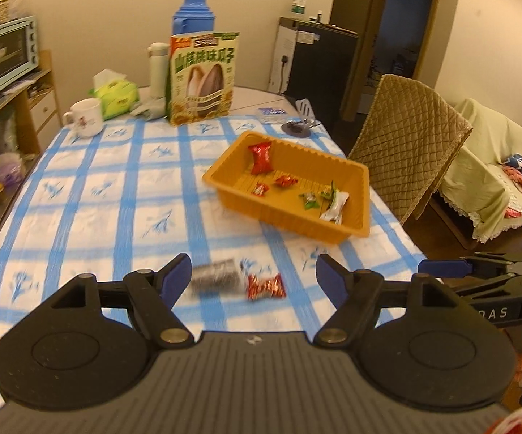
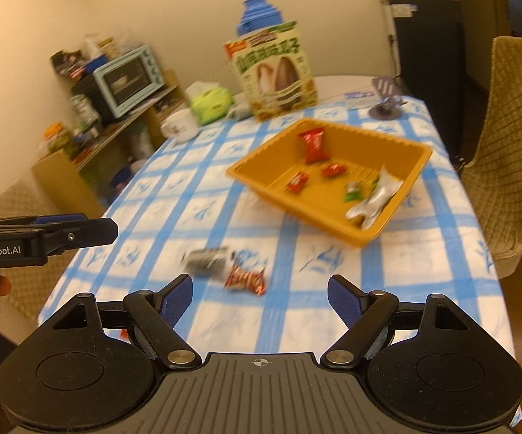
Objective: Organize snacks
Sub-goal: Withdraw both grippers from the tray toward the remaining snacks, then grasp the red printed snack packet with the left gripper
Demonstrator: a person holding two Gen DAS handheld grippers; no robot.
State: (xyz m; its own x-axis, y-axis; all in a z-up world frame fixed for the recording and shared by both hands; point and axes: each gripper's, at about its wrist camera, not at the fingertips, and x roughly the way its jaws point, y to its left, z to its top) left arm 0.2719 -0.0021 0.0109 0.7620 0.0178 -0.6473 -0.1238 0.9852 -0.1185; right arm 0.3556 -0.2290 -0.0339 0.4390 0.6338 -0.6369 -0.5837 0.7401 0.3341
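Observation:
An orange tray (image 1: pixel 355 175) (image 2: pixel 416 150) on the blue-checked tablecloth holds several wrapped snacks: a tall red packet (image 1: pixel 261 159) (image 2: pixel 312 144), small red and green candies, and a silver packet (image 1: pixel 335 206) (image 2: pixel 373 199). On the cloth near the front lie a dark snack packet (image 1: pixel 214 276) (image 2: pixel 205 261) and a red wrapped candy (image 1: pixel 265 286) (image 2: pixel 245 278), side by side. My left gripper (image 1: pixel 253 275) is open and empty just before them. My right gripper (image 2: pixel 260 293) is open and empty, also just short of them. The left gripper's fingers show from the side in the right wrist view (image 2: pixel 91 231).
A large sunflower-seed box (image 1: pixel 201 77) (image 2: pixel 273 72), a white mug (image 1: pixel 85 117), a green tissue pack (image 1: pixel 116 96), a white bottle (image 1: pixel 158 70) and a blue thermos (image 1: pixel 192 12) stand at the table's far end. A quilted chair (image 1: pixel 405 144) stands at the right. Shelves with a toaster oven (image 1: pixel 8 52) are on the left.

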